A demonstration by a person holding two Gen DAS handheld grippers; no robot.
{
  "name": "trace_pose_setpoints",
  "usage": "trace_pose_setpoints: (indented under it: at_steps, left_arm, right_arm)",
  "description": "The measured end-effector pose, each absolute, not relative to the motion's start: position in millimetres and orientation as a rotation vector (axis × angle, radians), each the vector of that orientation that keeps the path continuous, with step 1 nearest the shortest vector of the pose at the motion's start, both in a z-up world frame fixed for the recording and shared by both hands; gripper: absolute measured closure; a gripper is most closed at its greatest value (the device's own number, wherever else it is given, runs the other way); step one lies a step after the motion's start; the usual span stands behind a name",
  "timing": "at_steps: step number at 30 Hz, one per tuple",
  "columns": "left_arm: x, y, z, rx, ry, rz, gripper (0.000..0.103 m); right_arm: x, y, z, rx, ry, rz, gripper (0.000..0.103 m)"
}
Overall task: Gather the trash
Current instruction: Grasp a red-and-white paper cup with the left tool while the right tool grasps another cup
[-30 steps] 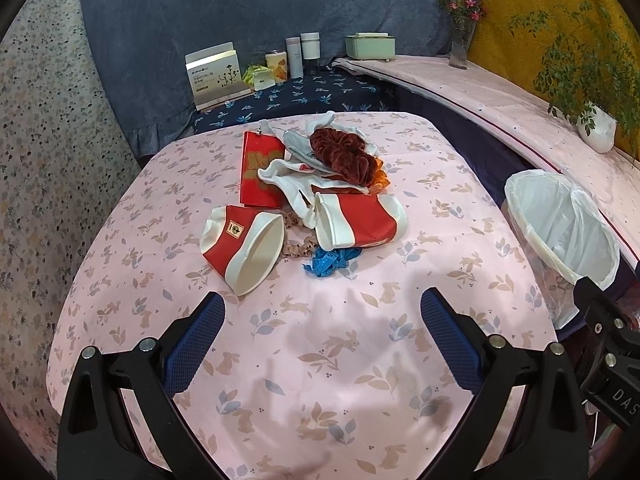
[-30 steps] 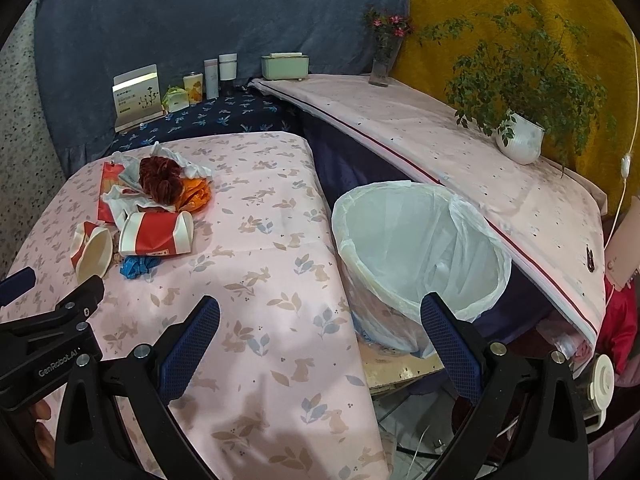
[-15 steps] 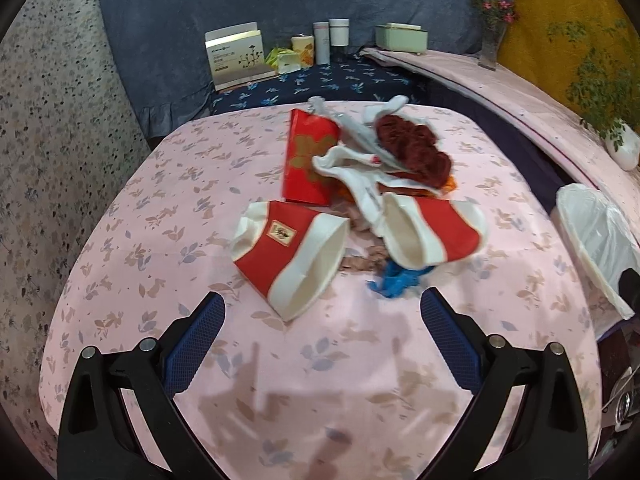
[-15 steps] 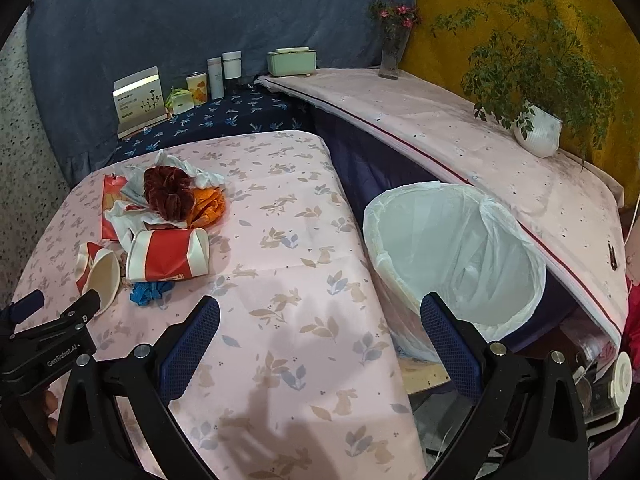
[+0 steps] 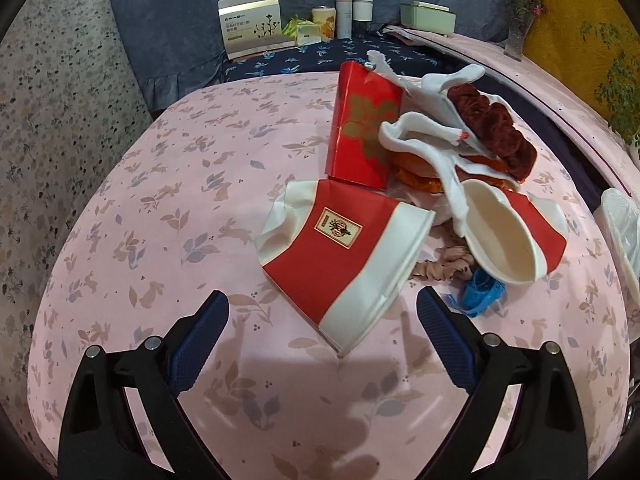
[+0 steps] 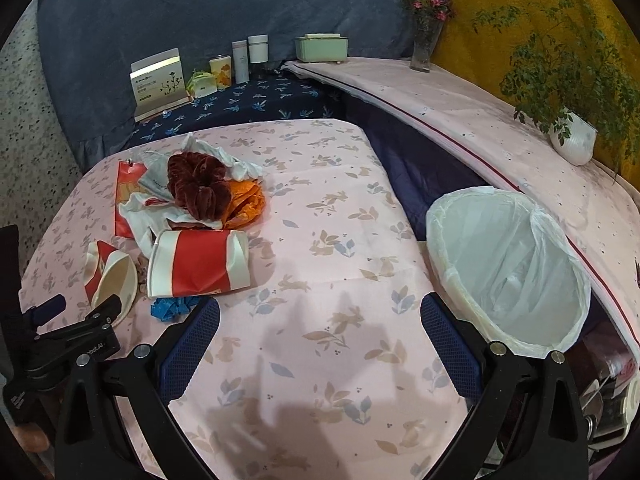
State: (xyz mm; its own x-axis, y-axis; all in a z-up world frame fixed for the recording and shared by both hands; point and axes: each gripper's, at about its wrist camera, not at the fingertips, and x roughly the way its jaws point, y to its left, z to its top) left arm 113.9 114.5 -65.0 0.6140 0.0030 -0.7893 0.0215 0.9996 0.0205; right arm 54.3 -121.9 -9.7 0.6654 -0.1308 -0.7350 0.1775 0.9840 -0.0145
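Now the left gripper [image 5: 322, 316], jaws spread, hovers just before a crushed paper cup [image 5: 344, 256]; the right gripper [image 6: 320, 320], spread too, hangs near the tabletop's [image 6: 320, 184] right edge beside the bin [image 6: 508, 268].

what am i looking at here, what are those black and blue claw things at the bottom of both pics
Those are two hand-held grippers, one in each of a person's hands, each with a fisheye camera looking out along its blue-padded fingers. One picture is from the left gripper, open and empty, pointing at a crushed red-and-white paper cup. The other is from the right gripper, also open and empty, and it shows the left gripper too. On the pink tablecloth lies a trash pile: a second cup, a red envelope, a dark red scrunchie and blue scraps. A white-lined bin stands beside the table.
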Motion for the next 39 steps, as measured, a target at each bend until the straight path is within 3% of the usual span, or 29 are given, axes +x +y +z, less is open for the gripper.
trace_pose_setpoints:
  at_steps: [10,12,16,18,22,33,39]
  left_arm:
    - [132,126,-69,-0.017,0.932,-0.01,0.014]
    - [135,128,-71,-0.027,0.944,-0.031,0.032]
    - [137,131,-76,-0.055,0.974,-0.058,0.057]
    - [136,132,-77,-0.069,0.983,-0.076,0.08]
    - [134,131,-76,-0.08,0.98,-0.096,0.092]
    - [130,134,-63,-0.105,0.949,-0.094,0.096]
    - [124,134,-55,-0.102,0.929,-0.098,0.096]
  right_arm:
    - [87,-80,-24,0.062,0.863,-0.059,0.007]
    - [94,-72,-26,0.05,0.87,-0.057,0.007]
    - [101,-63,-31,0.042,0.88,-0.059,0.007]
    - [102,-59,-32,0.04,0.876,-0.066,0.007]
    - [103,-55,-32,0.05,0.875,-0.064,0.018]
    - [109,-32,-30,-0.011,0.871,-0.071,0.018]
    - [109,-37,-45,-0.059,0.907,-0.131,0.036]
